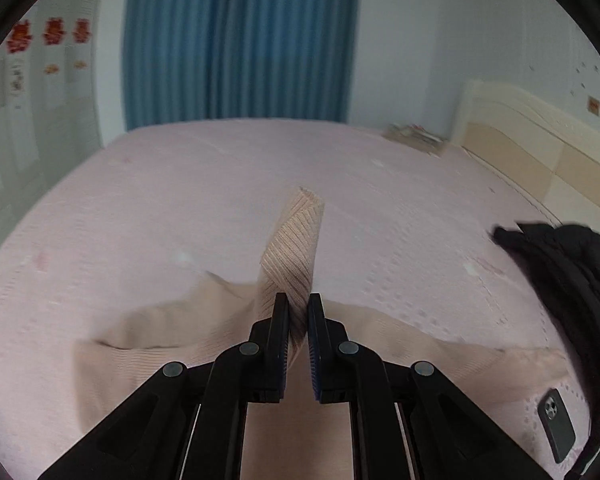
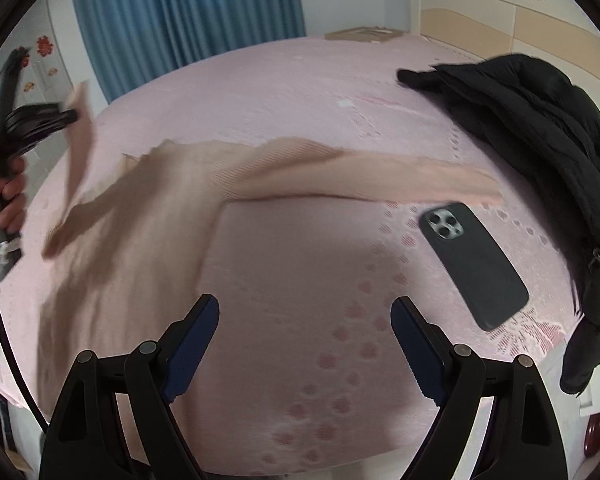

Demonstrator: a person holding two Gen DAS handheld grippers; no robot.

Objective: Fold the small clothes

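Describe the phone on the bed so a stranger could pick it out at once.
Start from the pink bedspread that fills the view, then go to the black jacket heaped along its right side. Just left of that jacket, below the stretched beige sleeve, lies the phone: a dark, flat slab, back up with a cluster of camera lenses, the only hard object among cloth.

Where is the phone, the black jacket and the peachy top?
phone (image 2: 474, 266), right wrist view, middle of its dark back.
black jacket (image 2: 540, 120), right wrist view, its bunched middle.
peachy top (image 1: 296, 240), left wrist view, the ribbed cuff held up by the left gripper (image 1: 298, 308).
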